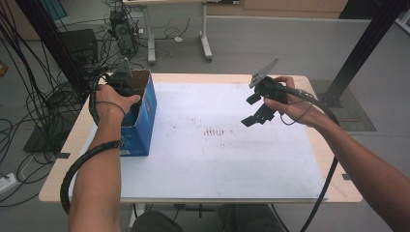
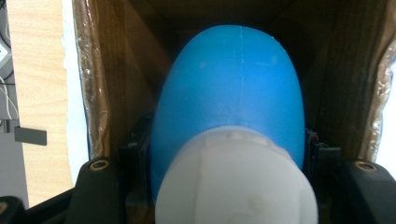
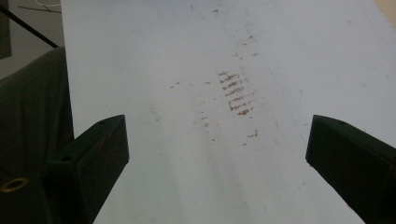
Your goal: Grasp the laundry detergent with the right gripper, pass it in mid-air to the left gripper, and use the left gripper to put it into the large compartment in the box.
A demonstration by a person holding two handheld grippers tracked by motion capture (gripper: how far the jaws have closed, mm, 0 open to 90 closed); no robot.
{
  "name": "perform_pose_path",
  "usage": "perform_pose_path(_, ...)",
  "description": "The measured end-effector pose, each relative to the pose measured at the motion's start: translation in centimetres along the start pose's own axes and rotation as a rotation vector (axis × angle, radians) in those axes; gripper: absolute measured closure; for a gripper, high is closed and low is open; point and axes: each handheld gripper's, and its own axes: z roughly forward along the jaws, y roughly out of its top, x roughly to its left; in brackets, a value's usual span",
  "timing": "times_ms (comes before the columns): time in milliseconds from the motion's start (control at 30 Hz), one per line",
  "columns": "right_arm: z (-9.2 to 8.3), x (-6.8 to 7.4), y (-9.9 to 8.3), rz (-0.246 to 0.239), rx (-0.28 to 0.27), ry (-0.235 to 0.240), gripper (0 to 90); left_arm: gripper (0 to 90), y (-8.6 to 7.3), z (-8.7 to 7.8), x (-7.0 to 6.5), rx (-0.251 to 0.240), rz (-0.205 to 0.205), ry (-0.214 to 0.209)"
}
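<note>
Nearest, left gripper (image 2: 233,186) clamps a blue, white-capped bottle (image 2: 229,98) inside the cardboard box (image 1: 140,121) at table's left; lift straight, clearing walls; right gripper (image 1: 258,108), jaws apart, holds nothing.

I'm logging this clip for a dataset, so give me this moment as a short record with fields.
Left gripper: down inside the box, shut on a blue bottle
Blue bottle: white cap toward the camera, between the jaws
Box: blue, open top, left side of table
Right gripper: open, empty, above the white mat
White mat: reddish-brown marks near the middle
</note>
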Motion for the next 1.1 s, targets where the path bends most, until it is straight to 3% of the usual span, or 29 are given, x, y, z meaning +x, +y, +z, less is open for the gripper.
perform_pose_path(1100, -0.75, -0.25, 0.08, 0.000, 0.023, -0.026, 6.1, 36.6, -0.20, 0.07, 0.11, -0.011, -0.001, -0.005)
